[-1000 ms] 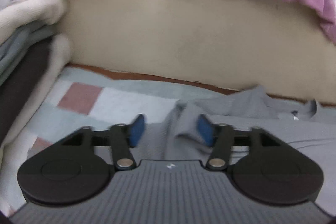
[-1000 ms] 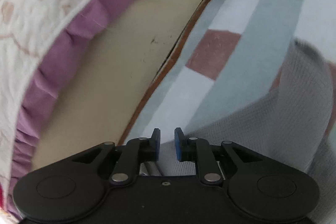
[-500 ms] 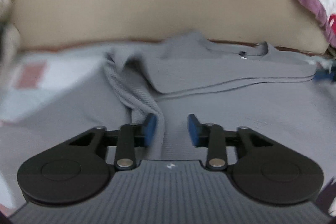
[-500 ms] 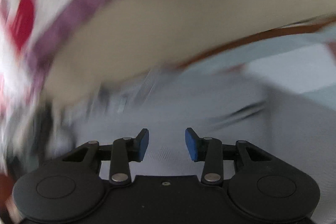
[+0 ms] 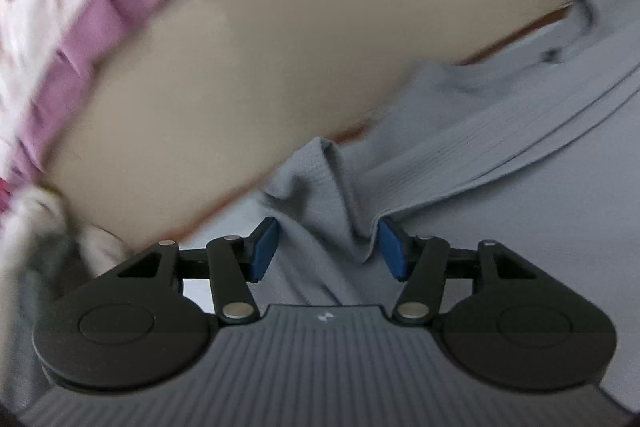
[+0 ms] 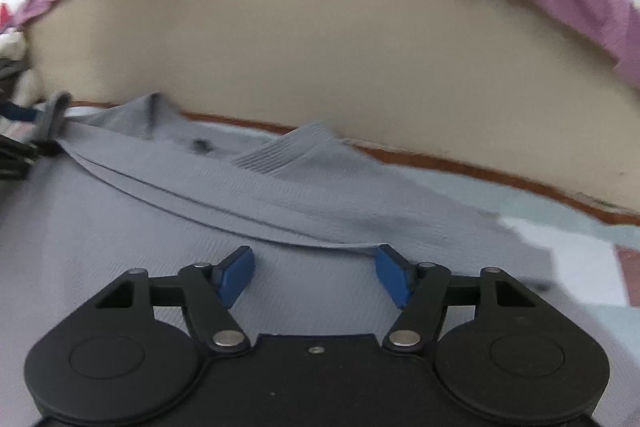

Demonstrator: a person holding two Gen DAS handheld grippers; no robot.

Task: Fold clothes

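- Left wrist view: no readable writing; a small light mark on my gripper body, too small to read. One grey sweater (image 5: pixel 460 155) spread on the bed, a raised fold of it between my left gripper (image 5: pixel 326 247) fingers, which are spread wide, not clamping. Neck tag is a dark blur. Beige headboard (image 5: pixel 300 27) behind. Purple-frilled quilt (image 5: pixel 100 7) upper left, blurred. Pale bundle at left edge, can't make out.
- Right wrist view: my right gripper (image 6: pixel 316 275) fingers wide, nothing held, hovering over the sweater's folded edge. Patchwork bedsheet (image 6: pixel 580 251) at right. Far left, other gripper cut off.
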